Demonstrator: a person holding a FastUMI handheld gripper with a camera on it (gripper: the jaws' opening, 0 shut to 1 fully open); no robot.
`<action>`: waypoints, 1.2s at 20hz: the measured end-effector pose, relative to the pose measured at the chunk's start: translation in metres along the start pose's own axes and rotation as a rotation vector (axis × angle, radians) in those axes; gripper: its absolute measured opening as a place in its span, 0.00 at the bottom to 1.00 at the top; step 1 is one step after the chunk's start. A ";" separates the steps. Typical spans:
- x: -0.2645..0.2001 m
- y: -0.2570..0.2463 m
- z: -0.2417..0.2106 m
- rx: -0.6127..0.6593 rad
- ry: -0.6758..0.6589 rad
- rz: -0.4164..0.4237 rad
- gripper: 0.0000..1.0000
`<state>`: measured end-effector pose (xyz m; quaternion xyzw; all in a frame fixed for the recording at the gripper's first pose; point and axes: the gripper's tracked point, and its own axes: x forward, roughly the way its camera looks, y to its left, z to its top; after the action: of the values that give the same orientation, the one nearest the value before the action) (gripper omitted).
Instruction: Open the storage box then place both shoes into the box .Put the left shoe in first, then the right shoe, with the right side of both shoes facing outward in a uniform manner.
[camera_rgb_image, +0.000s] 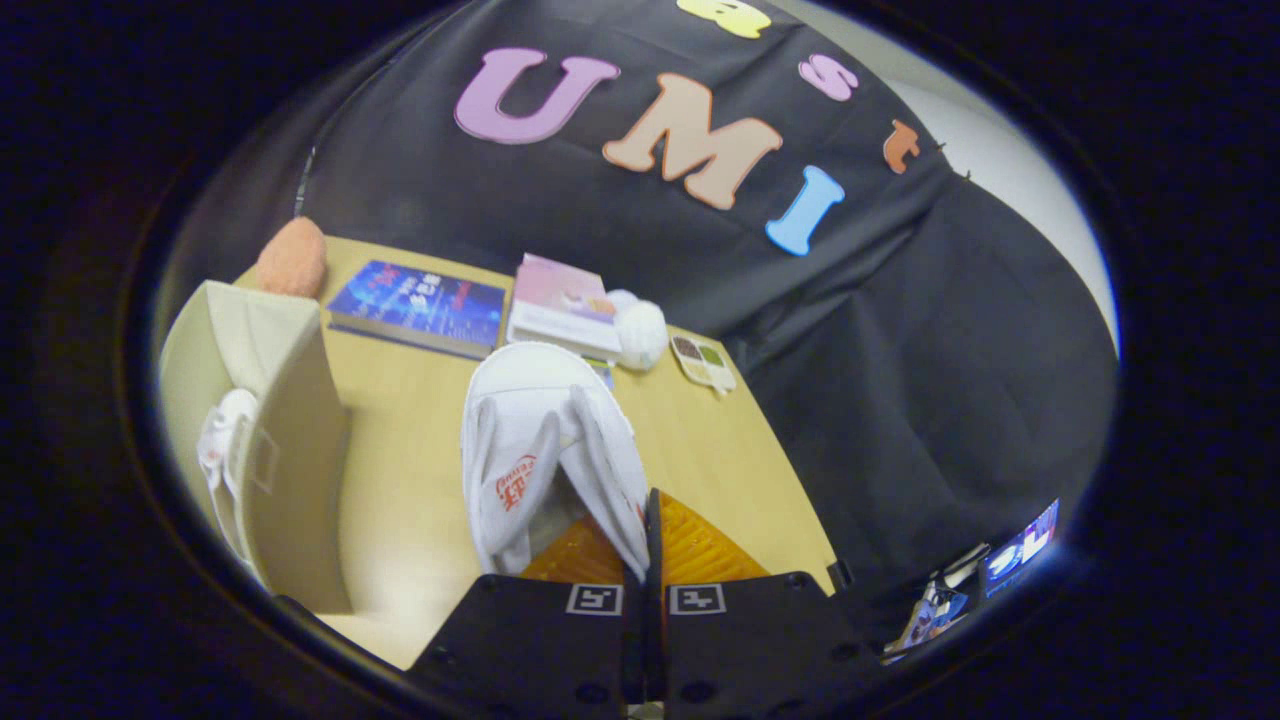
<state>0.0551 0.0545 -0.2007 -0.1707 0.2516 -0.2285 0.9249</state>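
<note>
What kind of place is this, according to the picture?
Probably a staged recording booth, not a home: black cloth wall behind a small wooden table with books, a storage box, and the fingers shut on a white slipper.

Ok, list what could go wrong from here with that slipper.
1. The claw is shut on only a thin edge of the white slipper, which hangs above the table; it may slip out or swing.
2. The storage box already holds a white shoe, so the second may snag on it or on the box wall going in.
3. A swinging slipper could end up facing the wrong way.
</note>
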 end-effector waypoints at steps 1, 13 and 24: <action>-0.015 0.009 0.018 0.004 -0.035 0.006 0.03; -0.088 0.196 0.074 0.116 -0.093 0.388 0.03; -0.066 0.240 0.010 0.288 0.149 0.485 0.35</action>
<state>0.0904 0.2914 -0.2703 0.0448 0.3174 -0.0460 0.9461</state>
